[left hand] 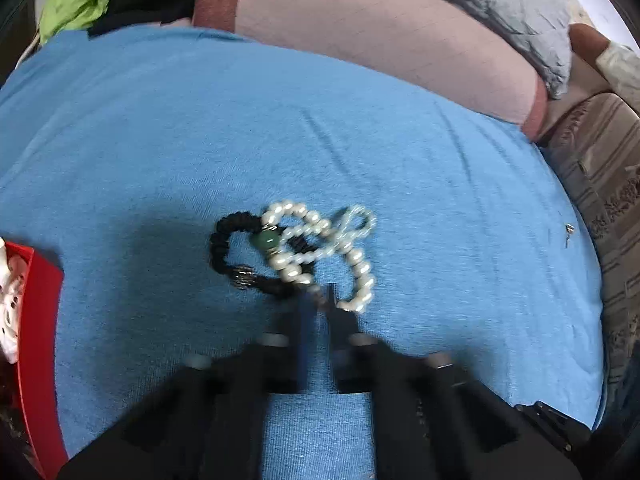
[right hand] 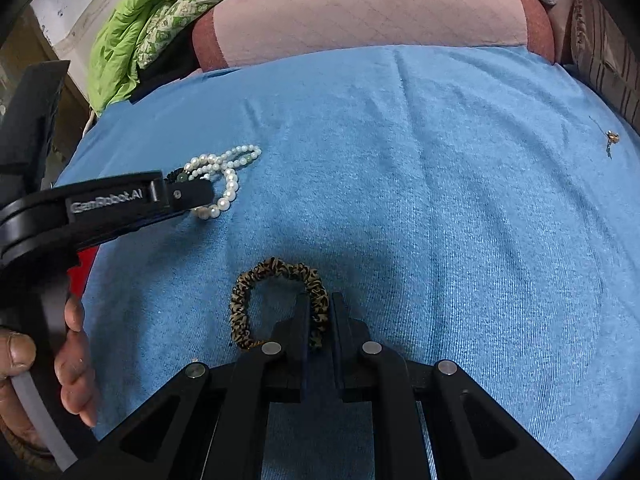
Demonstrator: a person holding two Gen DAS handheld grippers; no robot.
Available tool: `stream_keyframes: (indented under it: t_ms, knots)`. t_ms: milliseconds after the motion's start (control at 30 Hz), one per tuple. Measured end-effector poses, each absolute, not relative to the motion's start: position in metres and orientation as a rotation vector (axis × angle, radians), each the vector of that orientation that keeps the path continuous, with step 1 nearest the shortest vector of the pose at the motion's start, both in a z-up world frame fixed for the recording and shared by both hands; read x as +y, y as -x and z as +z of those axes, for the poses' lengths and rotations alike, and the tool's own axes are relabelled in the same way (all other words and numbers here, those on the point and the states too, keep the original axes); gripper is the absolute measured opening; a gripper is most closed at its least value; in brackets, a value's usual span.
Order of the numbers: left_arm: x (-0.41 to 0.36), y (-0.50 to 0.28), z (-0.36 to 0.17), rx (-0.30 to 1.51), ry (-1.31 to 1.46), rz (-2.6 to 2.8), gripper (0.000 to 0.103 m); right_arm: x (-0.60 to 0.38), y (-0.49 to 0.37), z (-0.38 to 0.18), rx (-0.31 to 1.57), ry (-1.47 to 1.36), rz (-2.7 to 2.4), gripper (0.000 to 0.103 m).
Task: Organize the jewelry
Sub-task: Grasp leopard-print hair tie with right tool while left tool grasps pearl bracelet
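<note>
Because the pearl strand (left hand: 320,248) lies tangled with a black cord bracelet (left hand: 232,252) and its green bead (left hand: 266,240), a lift by the left gripper (left hand: 318,300) would likely drag the whole knot up together, or let it slip free, since its jaws have come together on only the near loop of the tangle and how much they have caught is blurred. Beads could scatter if the strand snags. Nearer, toward the right, the right gripper (right hand: 320,320) has its jaws clamped on the right side of a leopard-print scrunchie (right hand: 276,300); the soft band could stretch and spring out if pulled sideways.

All of it rests on a blue cloth (right hand: 440,220) spread over what looks like a bed, a soft surface that will rumple under pressure. Beyond it lies a pink quilt (right hand: 360,12), with a green blanket (right hand: 132,36) heaped at the far left. A red box (left hand: 40,320) sits at the left edge, probably where the pieces belong. Far right, a small earring (right hand: 611,138) lies alone and could easily be overlooked.
</note>
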State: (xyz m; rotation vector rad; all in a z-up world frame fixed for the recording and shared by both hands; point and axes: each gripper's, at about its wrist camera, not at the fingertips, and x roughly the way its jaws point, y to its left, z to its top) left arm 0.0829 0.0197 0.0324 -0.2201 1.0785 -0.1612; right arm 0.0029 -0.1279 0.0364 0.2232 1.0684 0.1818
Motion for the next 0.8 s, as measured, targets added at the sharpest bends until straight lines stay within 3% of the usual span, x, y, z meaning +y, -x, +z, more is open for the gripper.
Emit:
stream_keyframes:
  t_ms: [467, 500, 600, 800]
  knots:
    - [0.031, -0.055, 0.052, 1.06, 0.228, -0.23, 0.0, -0.123, -0.005, 0.036, 1.052, -0.225, 0.167, 0.011]
    - [0.031, -0.058, 0.052, 1.06, 0.236, -0.22, 0.003, -0.124, -0.005, 0.036, 1.053, -0.237, 0.167, 0.011]
    - [0.029, -0.067, 0.048, 1.067, 0.269, -0.189, 0.028, -0.126, -0.005, 0.036, 1.054, -0.254, 0.171, 0.011]
    - [0.019, -0.087, 0.034, 1.077, 0.224, -0.115, 0.029, -0.126, -0.006, 0.035, 1.057, -0.258, 0.178, 0.011]
